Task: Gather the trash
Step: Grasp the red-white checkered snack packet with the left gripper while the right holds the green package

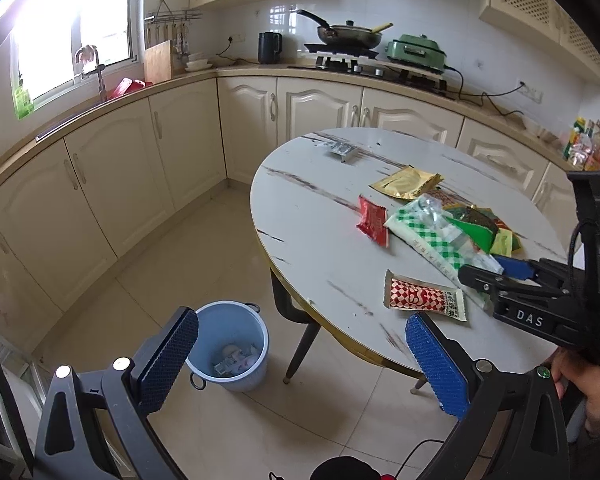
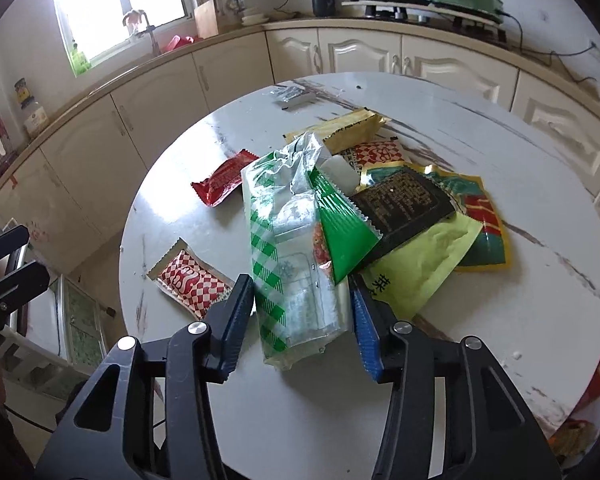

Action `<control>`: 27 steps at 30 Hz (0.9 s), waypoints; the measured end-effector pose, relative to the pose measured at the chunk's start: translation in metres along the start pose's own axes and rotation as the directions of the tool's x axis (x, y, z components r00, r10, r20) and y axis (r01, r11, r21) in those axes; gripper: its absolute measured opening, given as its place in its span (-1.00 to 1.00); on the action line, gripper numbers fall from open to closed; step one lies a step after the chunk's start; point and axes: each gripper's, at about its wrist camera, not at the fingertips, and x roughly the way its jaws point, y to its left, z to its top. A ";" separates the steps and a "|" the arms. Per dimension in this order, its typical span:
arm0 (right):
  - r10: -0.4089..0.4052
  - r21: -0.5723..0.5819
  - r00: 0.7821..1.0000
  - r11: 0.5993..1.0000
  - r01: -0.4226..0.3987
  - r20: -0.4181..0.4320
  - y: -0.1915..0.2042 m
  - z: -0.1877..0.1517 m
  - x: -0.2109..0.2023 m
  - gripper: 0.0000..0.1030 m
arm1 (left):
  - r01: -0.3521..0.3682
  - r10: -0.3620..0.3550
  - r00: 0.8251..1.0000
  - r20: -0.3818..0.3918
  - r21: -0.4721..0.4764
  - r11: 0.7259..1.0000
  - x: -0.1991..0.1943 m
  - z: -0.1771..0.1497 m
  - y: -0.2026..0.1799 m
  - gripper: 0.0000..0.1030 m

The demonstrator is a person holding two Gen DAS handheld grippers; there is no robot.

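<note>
Right hand-held gripper (image 2: 302, 312) spread wide astride the checked bag (image 2: 292, 264) on the surface (image 2: 500, 320), pre-grasp. Left hand-held gripper (image 1: 300, 344) spread, empty, above bin (image 1: 230, 344).

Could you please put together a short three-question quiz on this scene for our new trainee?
1. True or false: the blue bin on the floor already holds some trash.
2. Which wrapper lies between the right gripper fingers? A) green-checked clear bag B) red packet C) gold packet
3. Fill in: the left gripper is open and holds ____.

Key
1. True: bits of rubbish show at the bottom.
2. A: the fingers straddle its near end, and whether they touch it cannot be told.
3. Nothing: it hangs above the floor, between the bin and the table edge.
</note>
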 end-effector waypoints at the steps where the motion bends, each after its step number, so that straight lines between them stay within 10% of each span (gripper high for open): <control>1: -0.002 -0.010 1.000 1.000 0.002 -0.013 0.002 0.004 0.004 -0.02 | -0.001 0.001 1.000 -0.003 0.004 1.000 0.000 0.001 0.001 0.98; 9: -0.006 -0.111 0.996 0.994 -0.004 -0.088 0.018 0.022 0.034 0.32 | 0.013 -0.013 1.000 -0.026 0.010 1.000 0.011 0.003 0.001 0.98; 15: 0.014 -0.142 0.998 0.990 -0.022 -0.056 0.015 0.023 0.036 -0.06 | 0.026 -0.025 0.999 -0.042 0.017 1.000 0.020 0.005 -0.006 0.98; 27: 0.016 -0.060 0.986 0.998 -0.006 0.163 -0.020 0.032 -0.039 -0.10 | 0.122 -0.112 0.987 -0.113 0.082 0.989 0.059 0.013 -0.058 0.98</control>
